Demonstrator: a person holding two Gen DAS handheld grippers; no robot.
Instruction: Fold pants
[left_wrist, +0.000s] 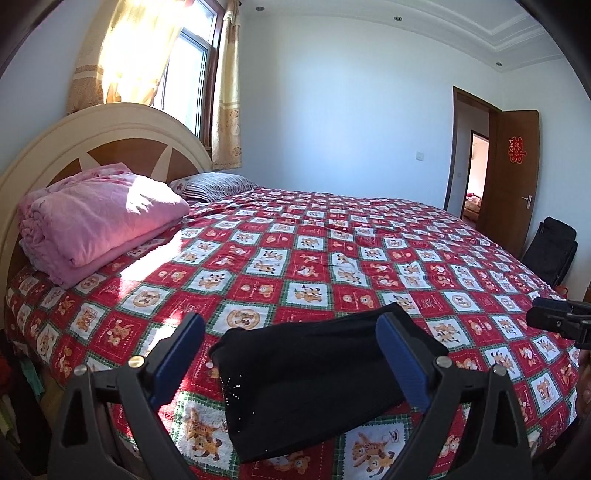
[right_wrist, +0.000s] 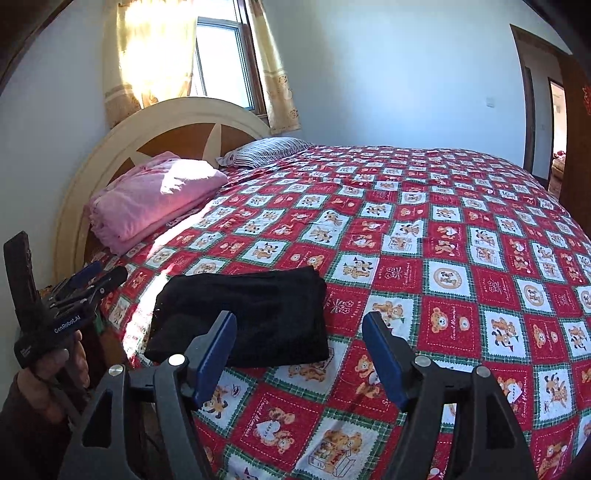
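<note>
While hovering low in the frame, left gripper (left_wrist: 290, 354) spread wide, gripping nothing, blue pads either side of folded black pants (left_wrist: 314, 384). Pants lying flat on checked bedspread (left_wrist: 332, 258), lower centre. Right gripper (right_wrist: 299, 354) likewise wide open and empty, just right of pants (right_wrist: 243, 317), above bedspread (right_wrist: 443, 258).

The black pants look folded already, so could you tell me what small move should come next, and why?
Probably draw both grippers back and leave the bundle alone. The black pants lie as a compact folded rectangle on the checked bedspread. The left gripper and right gripper are both open, holding nothing, with no loose leg trailing. At most, a light press to flatten the top layer seems worthwhile.
</note>
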